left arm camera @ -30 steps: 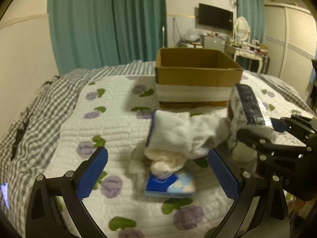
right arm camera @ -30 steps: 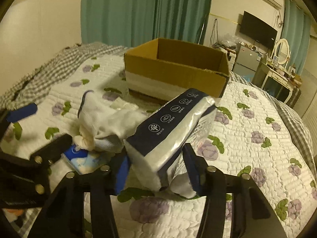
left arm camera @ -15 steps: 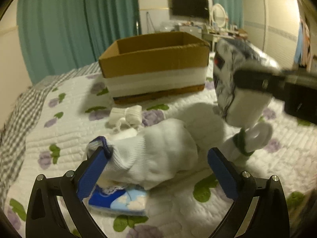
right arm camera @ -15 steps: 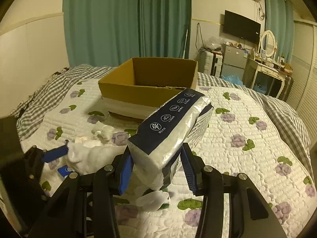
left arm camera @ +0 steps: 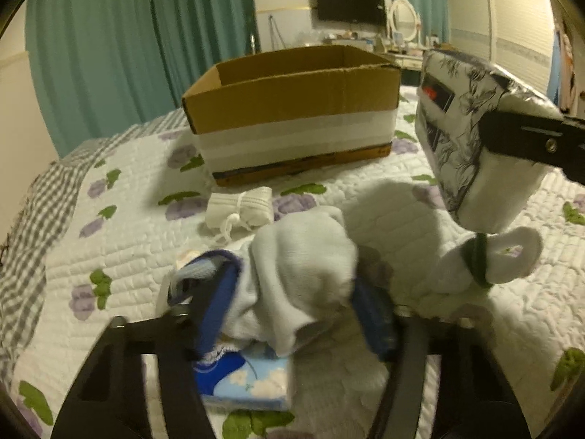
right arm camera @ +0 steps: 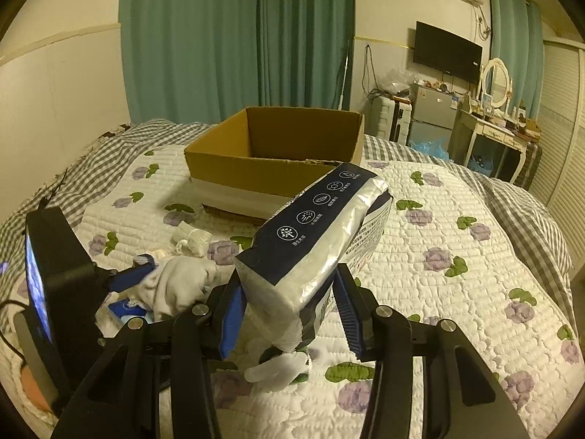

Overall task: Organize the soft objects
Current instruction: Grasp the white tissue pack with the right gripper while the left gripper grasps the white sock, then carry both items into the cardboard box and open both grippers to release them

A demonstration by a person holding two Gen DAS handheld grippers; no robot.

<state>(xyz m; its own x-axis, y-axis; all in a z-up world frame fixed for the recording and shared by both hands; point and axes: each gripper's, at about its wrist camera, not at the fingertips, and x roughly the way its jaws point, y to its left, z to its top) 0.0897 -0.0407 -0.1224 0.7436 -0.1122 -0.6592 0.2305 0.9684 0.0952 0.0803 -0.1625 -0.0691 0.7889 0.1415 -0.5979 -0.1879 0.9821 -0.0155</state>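
My left gripper [left arm camera: 296, 307] is shut on a white sock with a blue cuff [left arm camera: 303, 267], low over the quilt; it also shows in the right wrist view [right arm camera: 175, 285]. My right gripper [right arm camera: 289, 303] is shut on a silver and navy tissue pack [right arm camera: 314, 241] and holds it above the bed, to the right of the sock [left arm camera: 471, 135]. An open cardboard box [left arm camera: 292, 109] stands on the bed beyond both grippers [right arm camera: 270, 161].
A blue tissue packet [left arm camera: 245, 380] lies under the sock. A small rolled white cloth [left arm camera: 241, 206] lies in front of the box. A white sock with a green band [left arm camera: 486, 259] lies on the quilt below the tissue pack. A dresser [right arm camera: 490, 135] stands at the far right.
My left gripper has closed on the white sock, which was between open jaws before. My right gripper has lifted the tissue pack higher, off the bed.
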